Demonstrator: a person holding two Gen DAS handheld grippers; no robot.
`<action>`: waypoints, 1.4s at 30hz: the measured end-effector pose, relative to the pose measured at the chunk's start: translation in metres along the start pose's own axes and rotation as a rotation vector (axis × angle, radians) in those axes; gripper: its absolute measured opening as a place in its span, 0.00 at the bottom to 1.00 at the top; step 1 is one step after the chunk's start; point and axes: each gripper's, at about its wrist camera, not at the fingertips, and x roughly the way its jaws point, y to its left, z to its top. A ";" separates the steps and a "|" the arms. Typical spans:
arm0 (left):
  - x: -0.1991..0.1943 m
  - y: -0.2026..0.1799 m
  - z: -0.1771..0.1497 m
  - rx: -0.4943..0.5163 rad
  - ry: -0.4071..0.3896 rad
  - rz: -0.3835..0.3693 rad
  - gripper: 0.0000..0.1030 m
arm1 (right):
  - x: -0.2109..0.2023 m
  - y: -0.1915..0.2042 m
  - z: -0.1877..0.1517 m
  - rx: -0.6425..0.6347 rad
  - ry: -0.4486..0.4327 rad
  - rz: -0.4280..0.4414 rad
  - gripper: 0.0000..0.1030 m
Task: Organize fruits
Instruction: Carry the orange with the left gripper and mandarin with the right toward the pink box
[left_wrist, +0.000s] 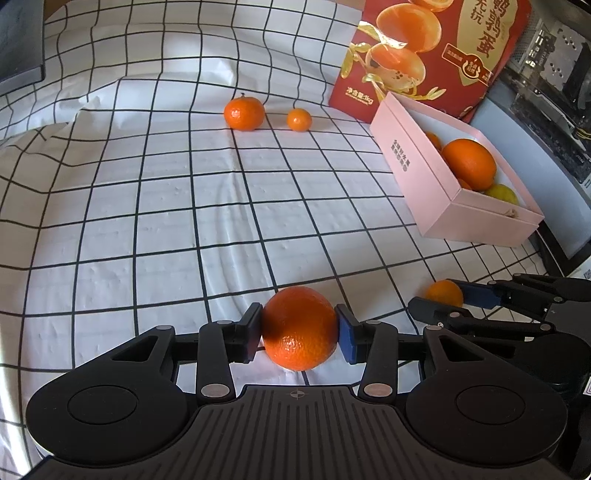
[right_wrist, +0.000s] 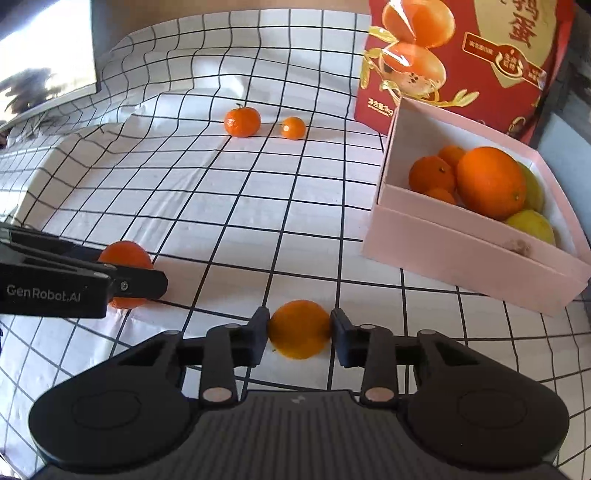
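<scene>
Right up close, the left gripper (left_wrist: 299, 334) was clenched on a big orange (left_wrist: 300, 328), its pads pressed flat against both flanks while the fruit sat on the checked cloth (left_wrist: 155, 206) that covered the bench. Beside it, the right gripper (right_wrist: 298, 332) was clamped on a smaller orange (right_wrist: 299, 328), both pads touching its sides, that fruit resting on the cloth too. From the right wrist view the left gripper's arm crossed in from the left edge, half hiding the big orange behind it; from the left wrist view the right gripper reached in from the right, with its smaller orange peeking between the fingers. Further out and to the right stood the pink box (right_wrist: 461, 251), open-topped, already carrying a large orange (right_wrist: 491, 181), several small mandarins (right_wrist: 430, 173) and two yellow-green fruits (right_wrist: 532, 221) packed against its near end. Well beyond, in the middle of the cloth, a mandarin with a stem (left_wrist: 244, 113) and a tiny mandarin (left_wrist: 299, 119) sat near each other, not touching. Behind the pink box a red printed carton (left_wrist: 436, 48) stood upright against it, and at far left a screen's edge (right_wrist: 48, 55) showed.
</scene>
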 end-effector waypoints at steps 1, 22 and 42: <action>0.000 0.000 0.000 -0.001 0.001 0.000 0.45 | 0.000 0.000 0.000 -0.002 -0.001 0.000 0.34; 0.000 -0.039 0.012 0.048 0.002 -0.078 0.45 | -0.049 -0.099 -0.031 0.237 -0.024 -0.107 0.34; 0.053 -0.201 0.144 0.292 -0.116 -0.093 0.45 | -0.094 -0.179 -0.025 0.316 -0.144 -0.165 0.33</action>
